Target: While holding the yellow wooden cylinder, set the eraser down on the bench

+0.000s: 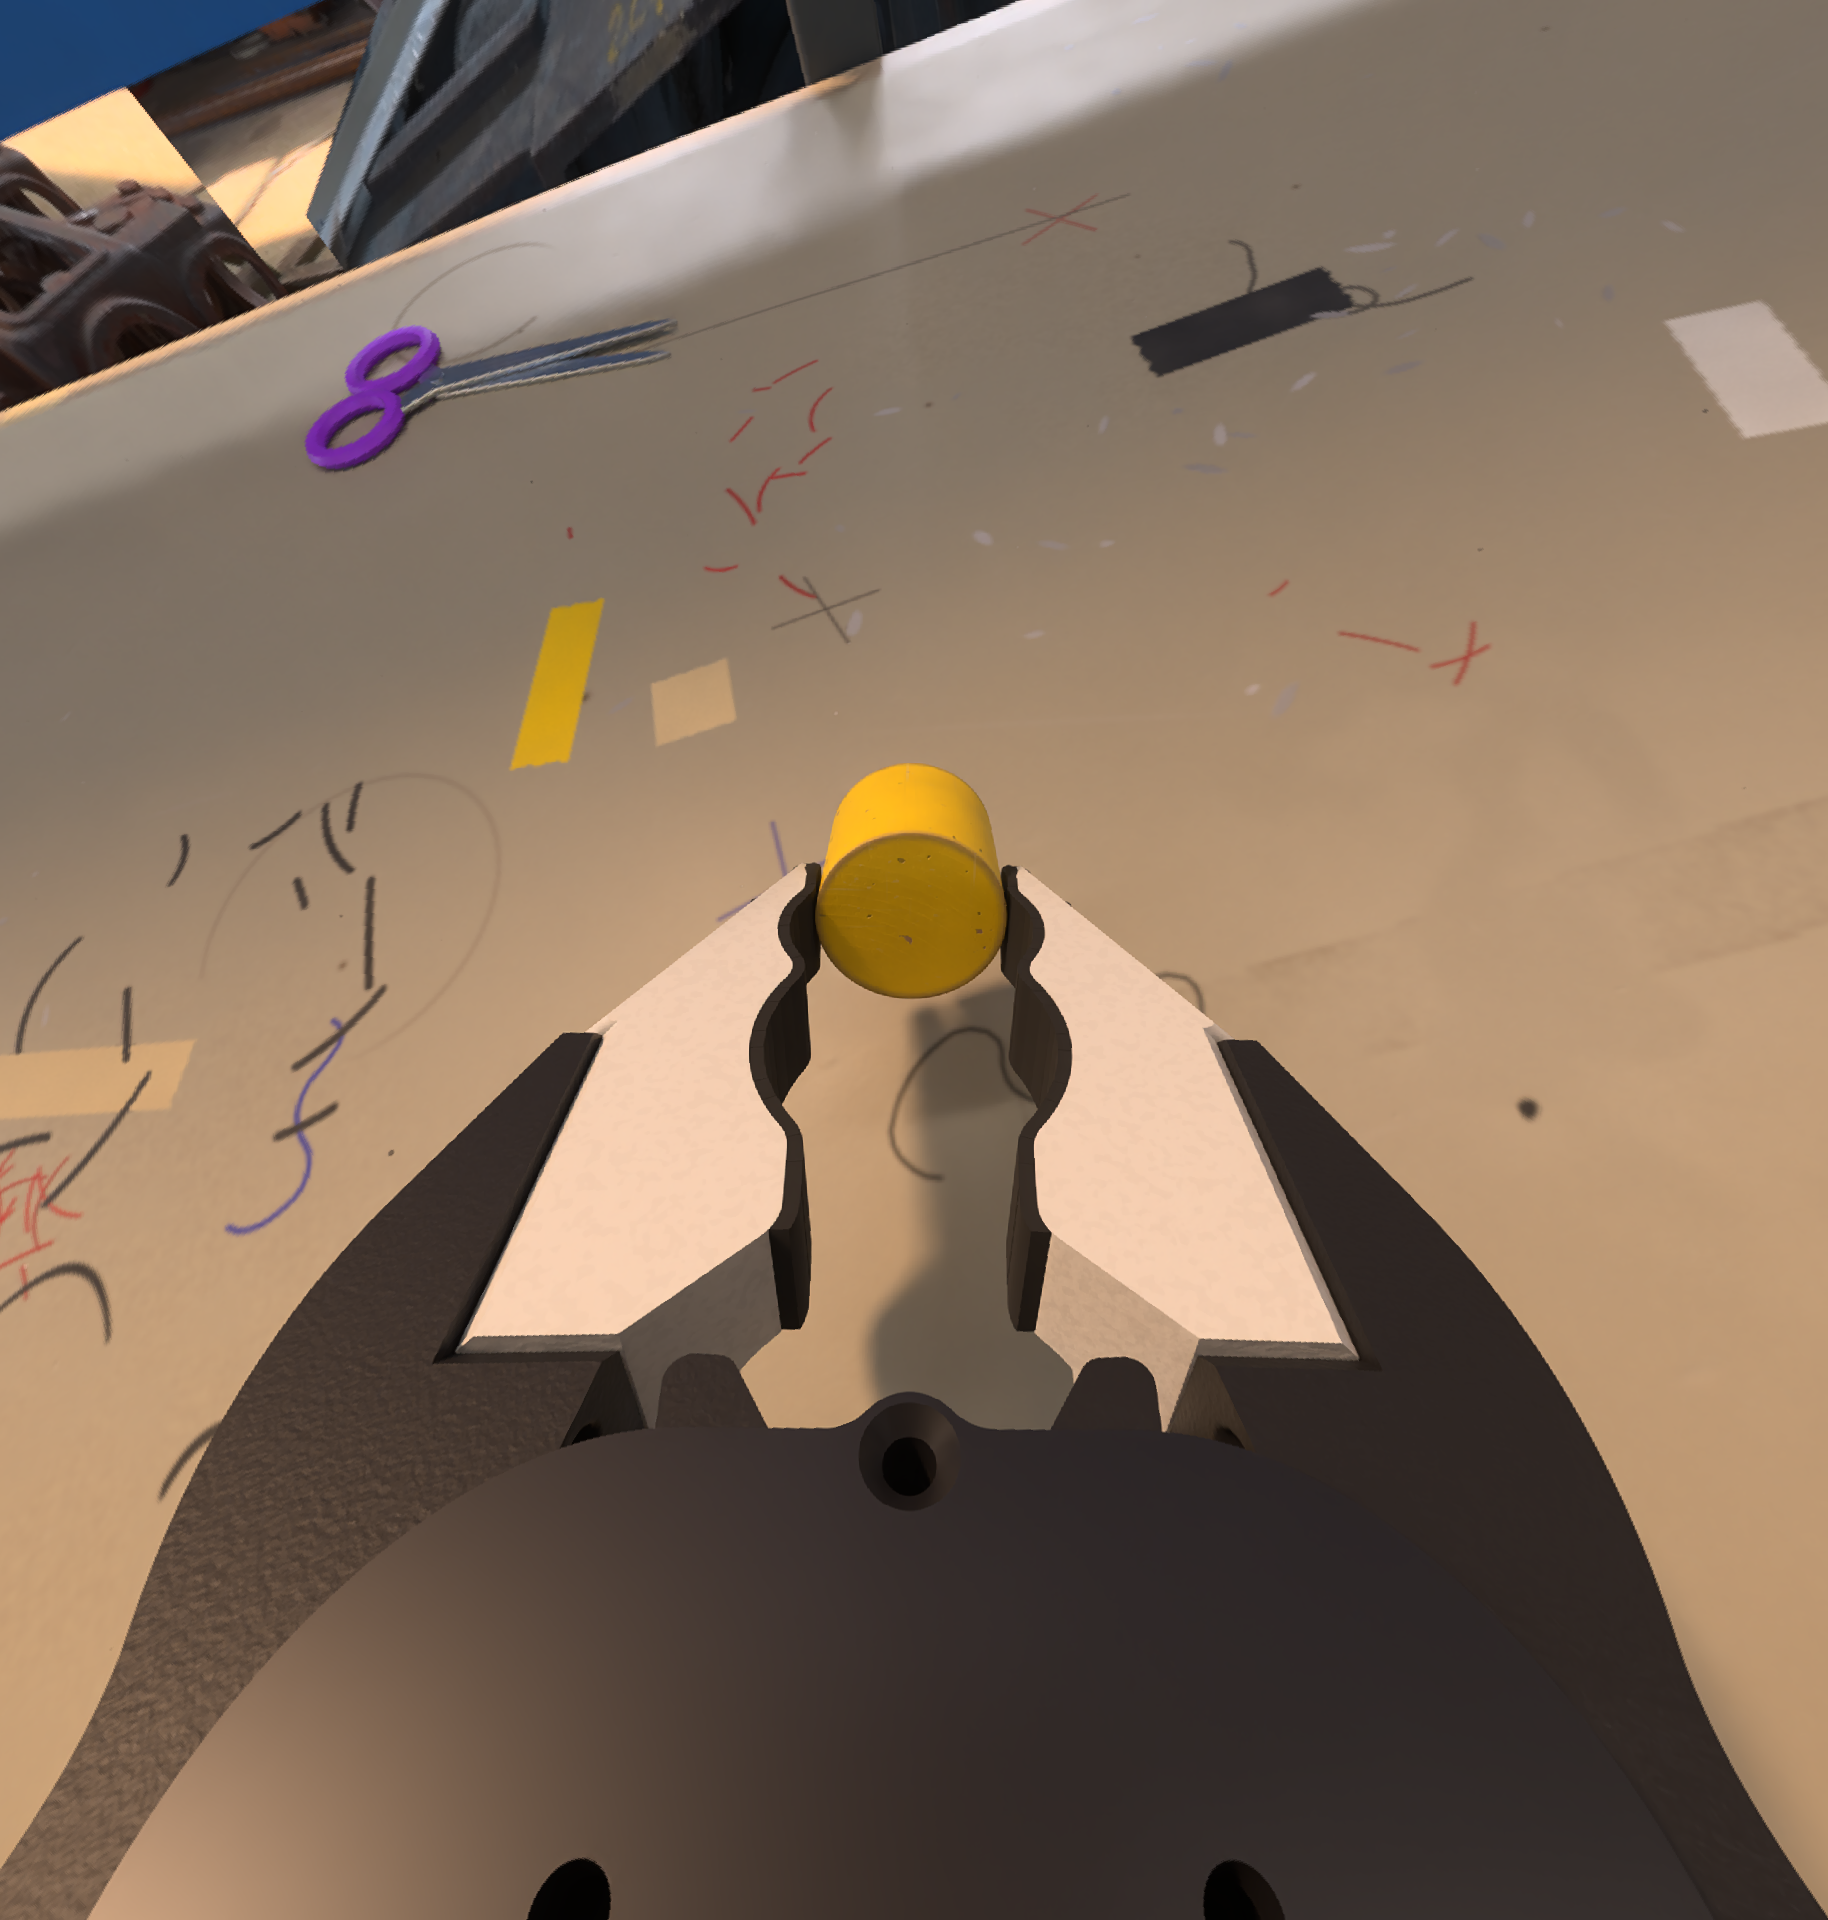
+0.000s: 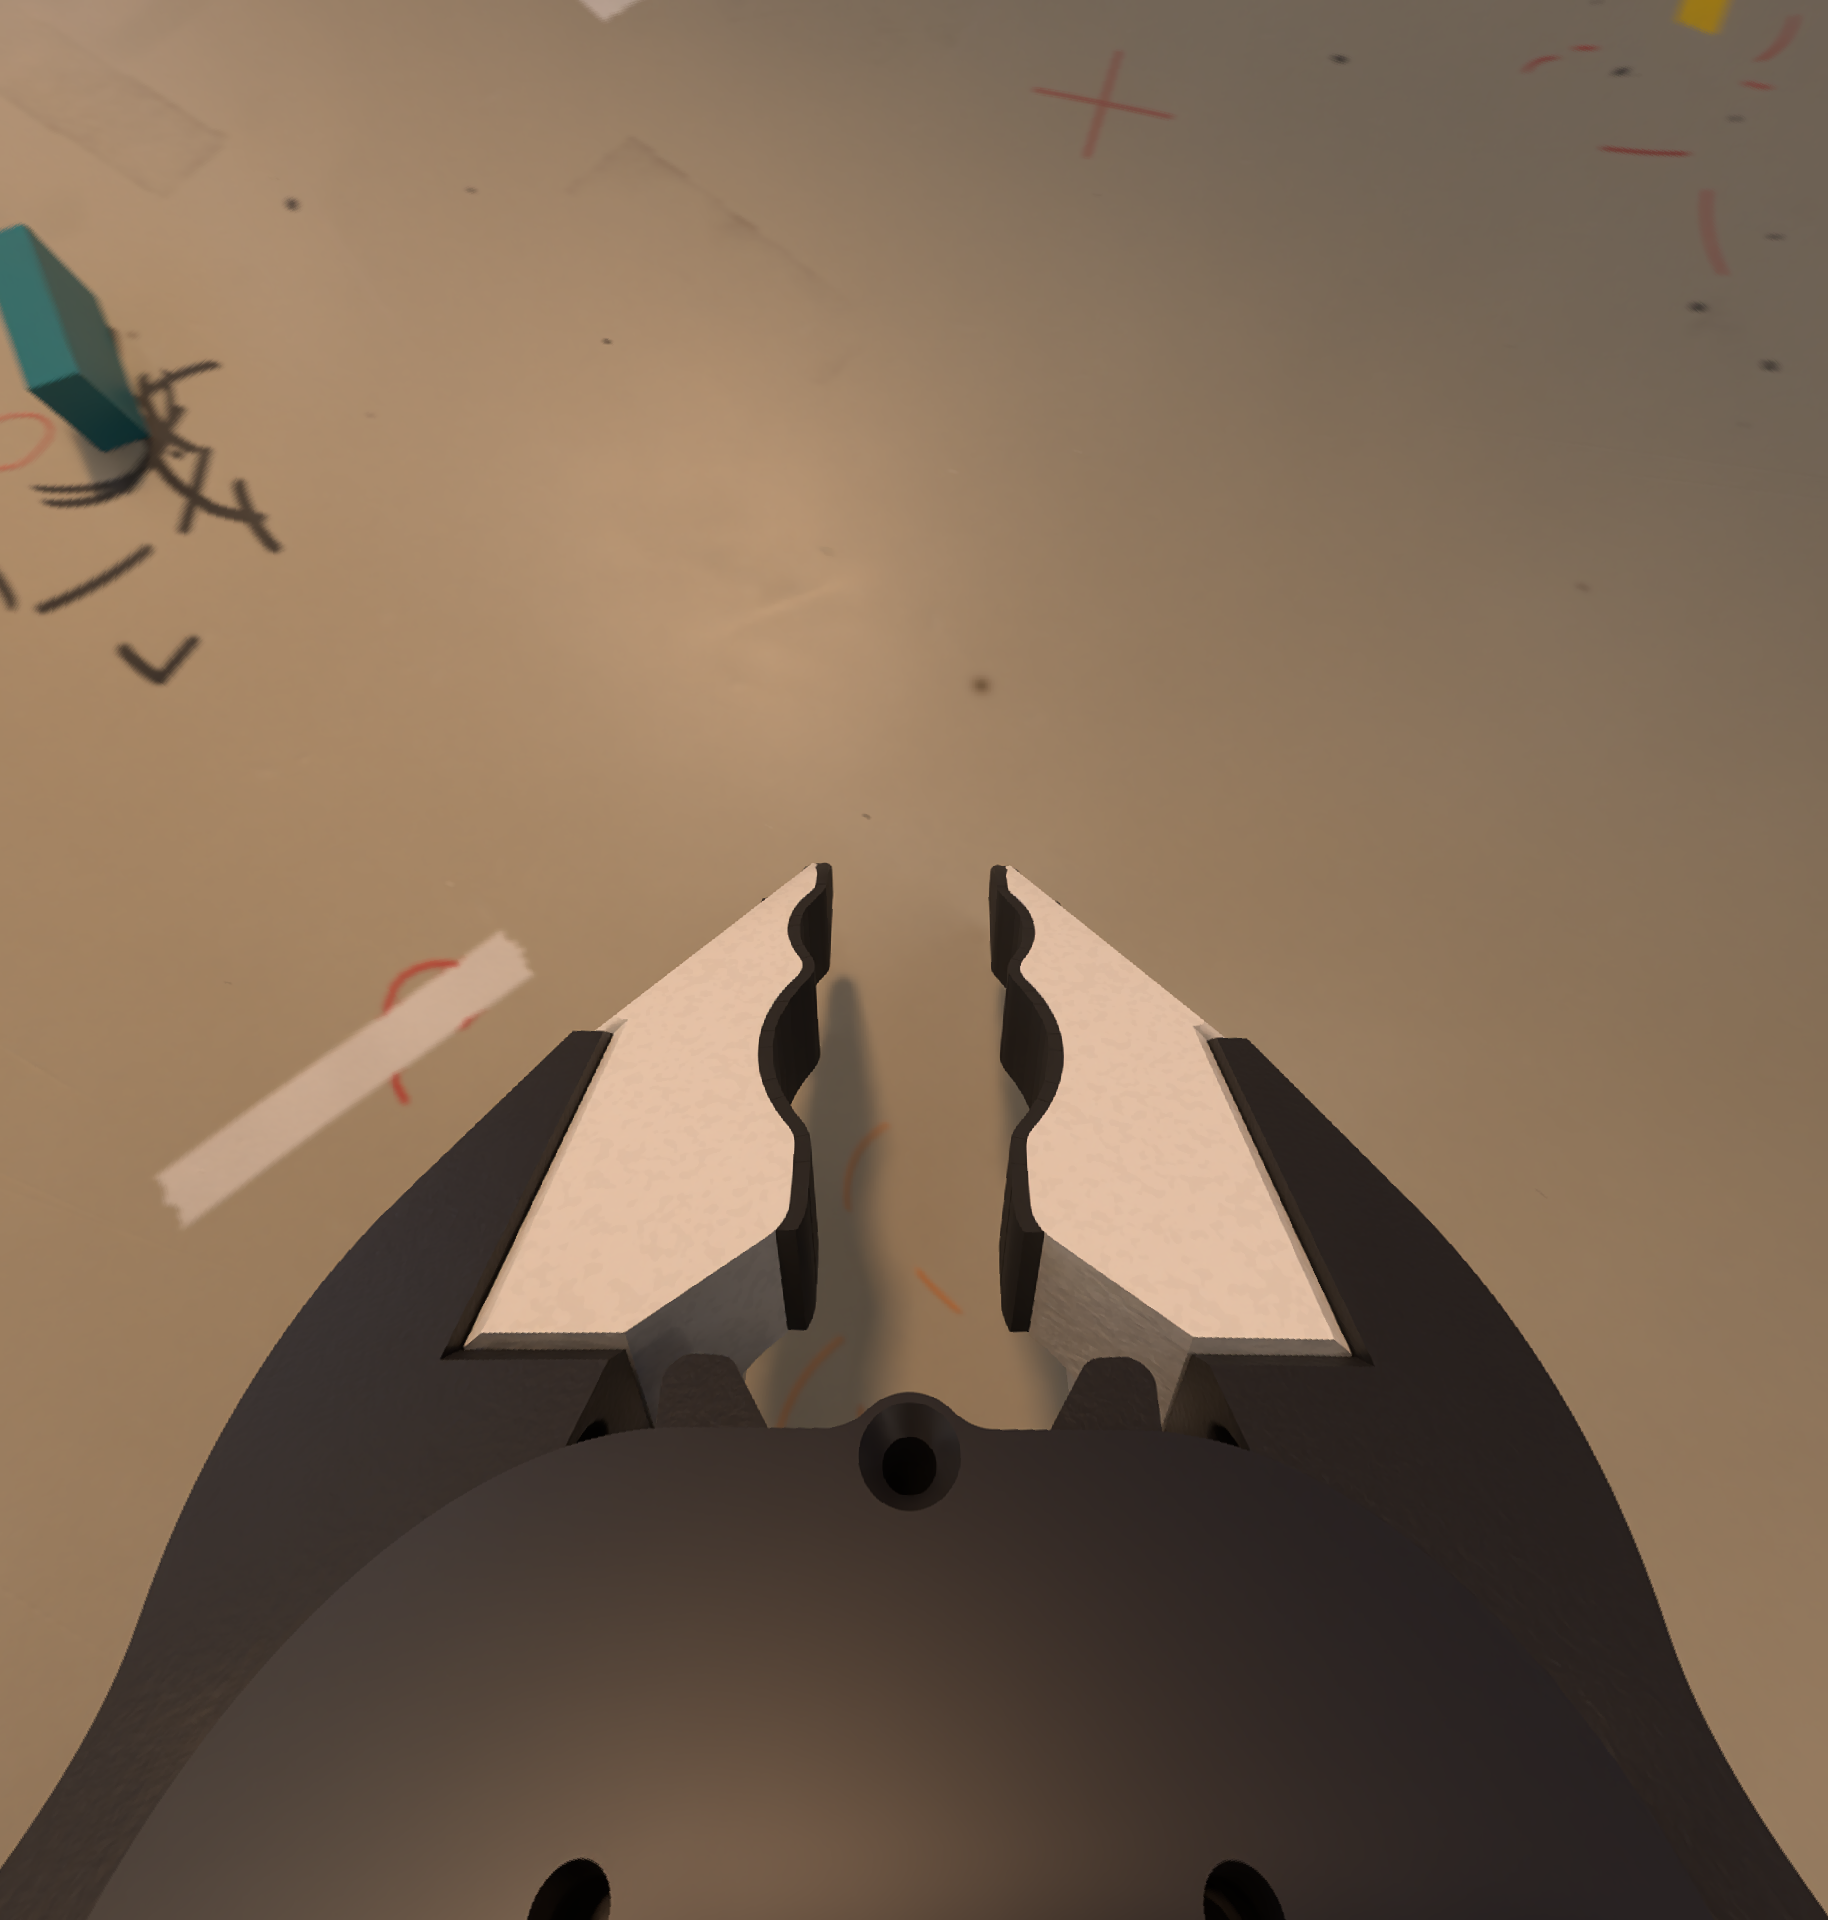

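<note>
In the left wrist view my left gripper is shut on the yellow wooden cylinder. The cylinder lies on its side between the fingertips, its round end facing the camera, held above the tan bench. In the right wrist view my right gripper is open and empty above the bench. The teal eraser rests on the bench at the far upper left of that view, well away from the fingers, beside black scribbles.
Purple-handled scissors lie near the bench's far edge. Strips of tape sit on the bench: yellow, black, white and a white strip. Dark machinery stands beyond the far edge.
</note>
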